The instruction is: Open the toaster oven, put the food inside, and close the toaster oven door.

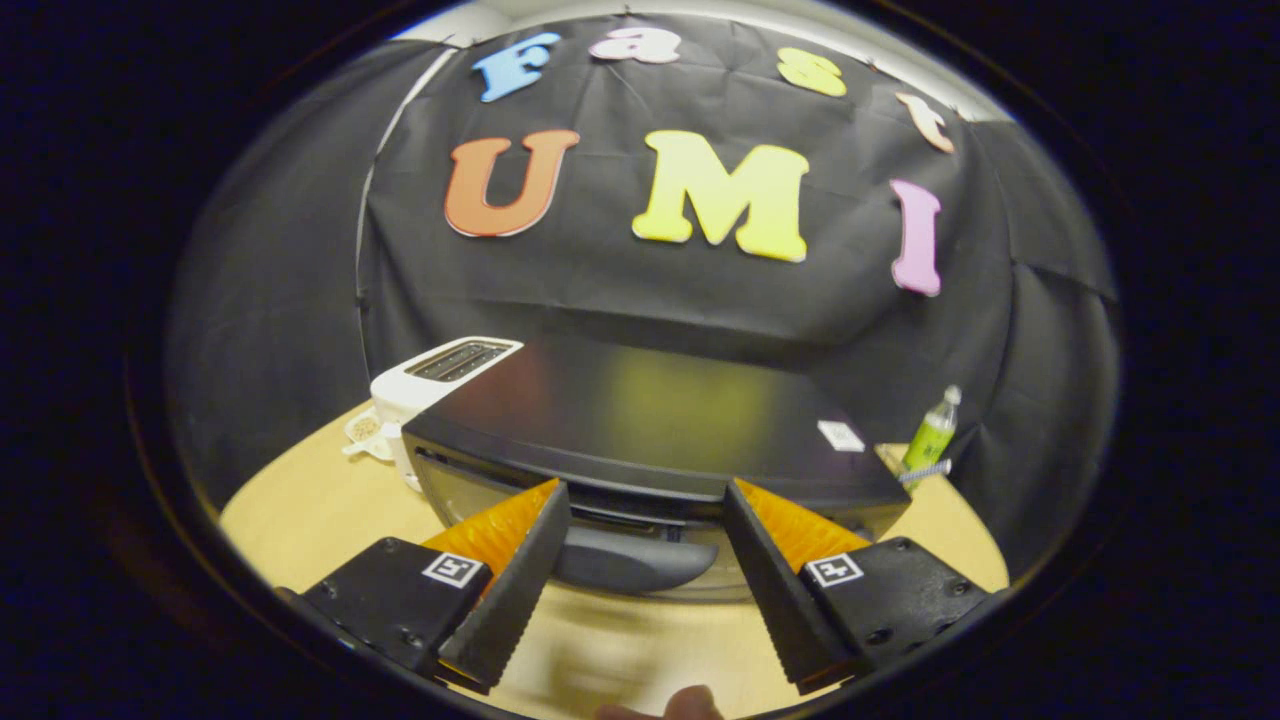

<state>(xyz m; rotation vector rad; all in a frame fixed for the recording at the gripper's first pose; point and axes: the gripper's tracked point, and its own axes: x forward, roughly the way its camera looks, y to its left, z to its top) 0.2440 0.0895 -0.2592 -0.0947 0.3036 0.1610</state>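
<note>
A black toaster oven (650,420) stands on the wooden table, seen from above and in front. Its door is closed, and the dark door handle (625,560) runs across the top of the glass. My gripper (645,495) is open, its two fingers spread wide on either side of the handle, one at each end. The fingertips reach up to the oven's front top edge. Nothing is held between the fingers. I cannot see the food.
A white slot toaster (440,375) stands behind the oven's left corner, with a small white dish (365,432) beside it. A green bottle (930,432) stands at the oven's right rear. Bare wooden table (320,510) spreads to the left and below the fingers. A fingertip (690,705) shows just below the gripper.
</note>
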